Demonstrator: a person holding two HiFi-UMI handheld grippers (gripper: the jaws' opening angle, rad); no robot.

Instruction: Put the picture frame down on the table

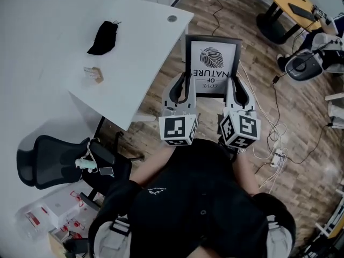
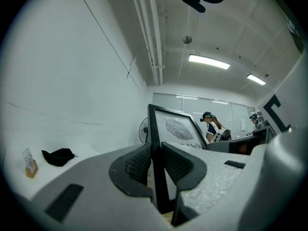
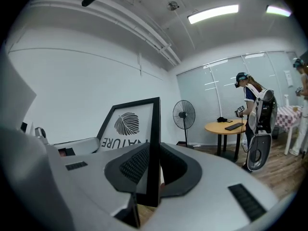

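At the far left a black office chair (image 1: 47,160) is sitting below the near corner of the white worktop (image 1: 134,52). A black cloth (image 1: 103,36) and a small card stand (image 1: 94,74) are lying on the worktop's left part, and its right half is showing bare up to the slanting edge.

You are gripping with your left tongs (image 1: 186,84), and they are clamped on the left edge of the picture frame (image 1: 212,63). The left gripper view shows the black moulding pinched between both pads (image 2: 137,165).

You are holding the frame in the air over the wooden floor (image 1: 145,138), just right of the worktop's edge and not touching it. Its leaf print is facing up toward you.

Your right tongs (image 1: 236,86) are clamped in the same way on the frame's right edge, with the moulding running between the pads (image 3: 137,165) in the right gripper view.

Further right, cables (image 1: 271,130) are trailing across the floor, well apart from the frame.
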